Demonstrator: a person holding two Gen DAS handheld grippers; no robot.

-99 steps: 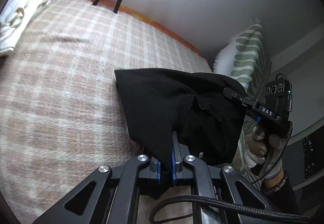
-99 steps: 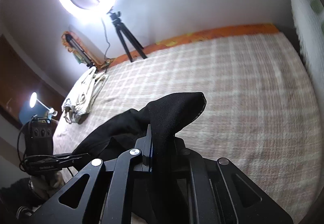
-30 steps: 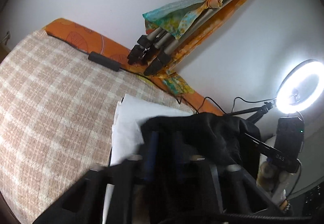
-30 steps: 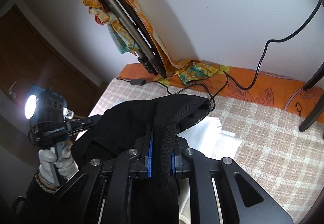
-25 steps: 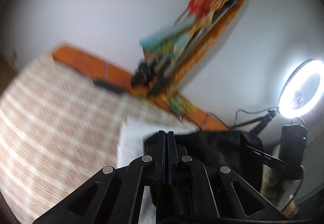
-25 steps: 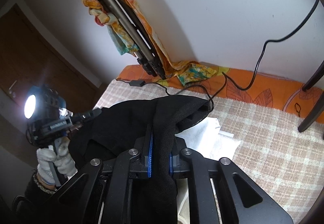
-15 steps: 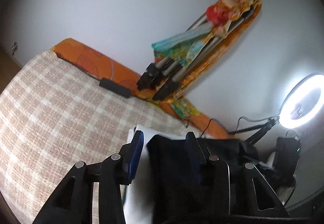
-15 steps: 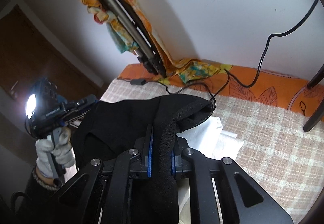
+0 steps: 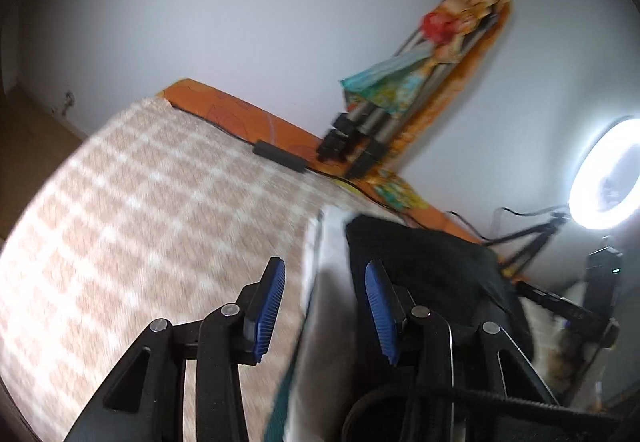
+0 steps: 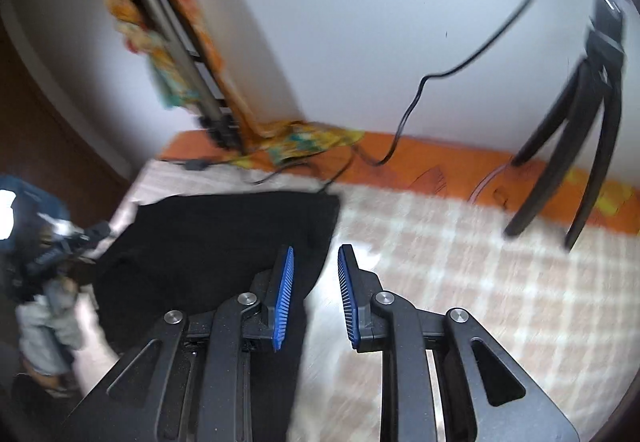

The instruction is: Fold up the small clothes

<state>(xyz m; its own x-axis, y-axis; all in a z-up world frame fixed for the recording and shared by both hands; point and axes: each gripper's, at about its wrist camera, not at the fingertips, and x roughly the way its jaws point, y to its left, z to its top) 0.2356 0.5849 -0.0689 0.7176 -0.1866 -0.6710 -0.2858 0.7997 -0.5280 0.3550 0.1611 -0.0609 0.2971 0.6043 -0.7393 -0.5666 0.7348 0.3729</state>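
Note:
A folded black garment lies on top of a white folded cloth on the checked bed cover; it also shows in the right wrist view. My left gripper is open and empty, its fingers over the white cloth at the garment's left edge. My right gripper is open and empty, at the garment's right edge, with a strip of white cloth below it. Both views are motion-blurred.
The beige checked bed cover stretches left. An orange border runs along the white wall. A folded tripod wrapped in colourful cloth leans on the wall. A ring light and black tripod legs stand right, with cables nearby.
Both grippers have opened and let go of the black garment, which now lies flat on the white cloth. The right gripper has released last; both have pulled back slightly.

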